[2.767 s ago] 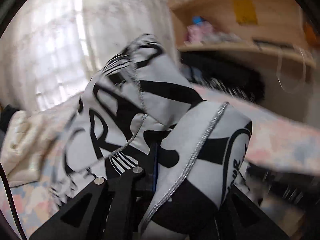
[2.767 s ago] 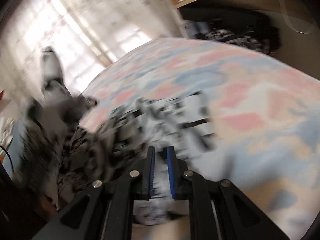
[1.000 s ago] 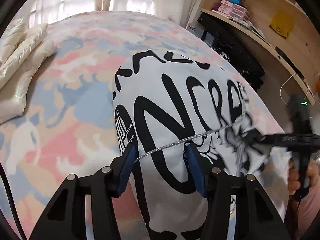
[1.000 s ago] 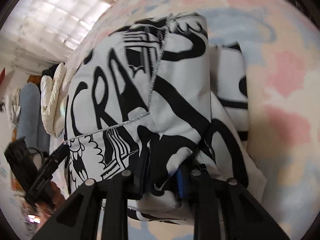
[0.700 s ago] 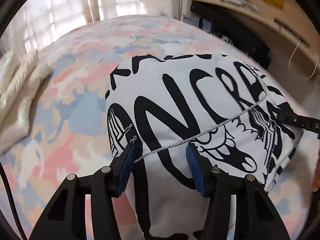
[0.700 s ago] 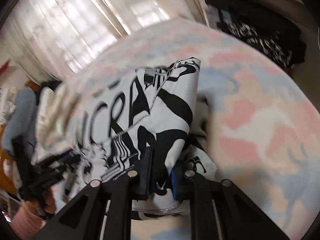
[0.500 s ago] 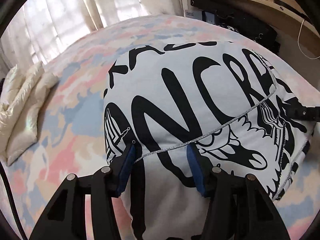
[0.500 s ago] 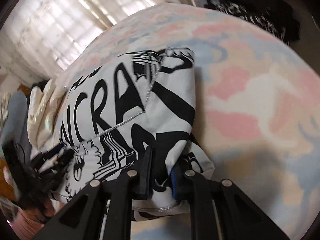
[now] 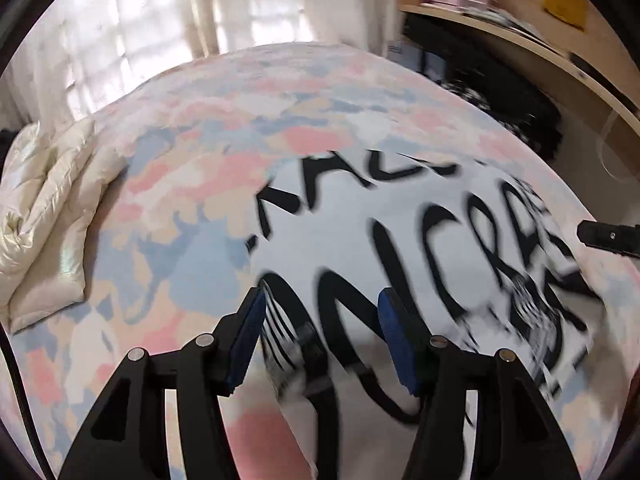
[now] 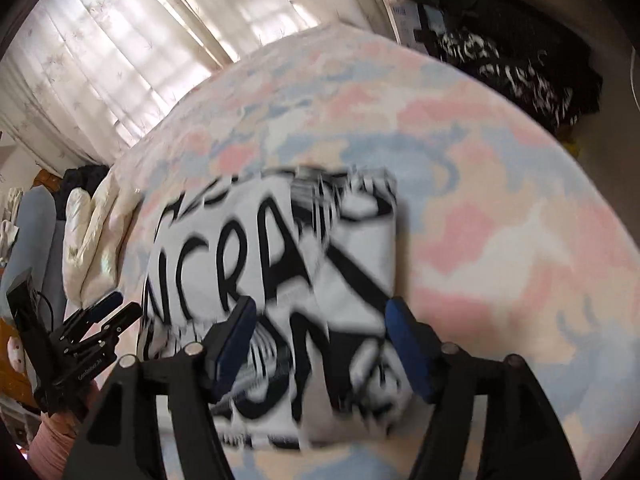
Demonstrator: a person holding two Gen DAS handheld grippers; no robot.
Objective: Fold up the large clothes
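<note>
One garment [image 9: 360, 248], white with large black lettering and graphic print, lies folded into a compact, roughly rectangular bundle on the pastel pink, blue and cream patterned bed cover [image 9: 208, 184]. It rests flat, its printed face upward. In the left wrist view it occupies the near right part of the bed, well apart from the far edge. In the right wrist view the same garment [image 10: 280, 264] sits near centre, its right edge straight and clean, its near edge showing stacked layers. The near portions are motion-blurred in both views, so fine print detail there cannot be read.
</note>
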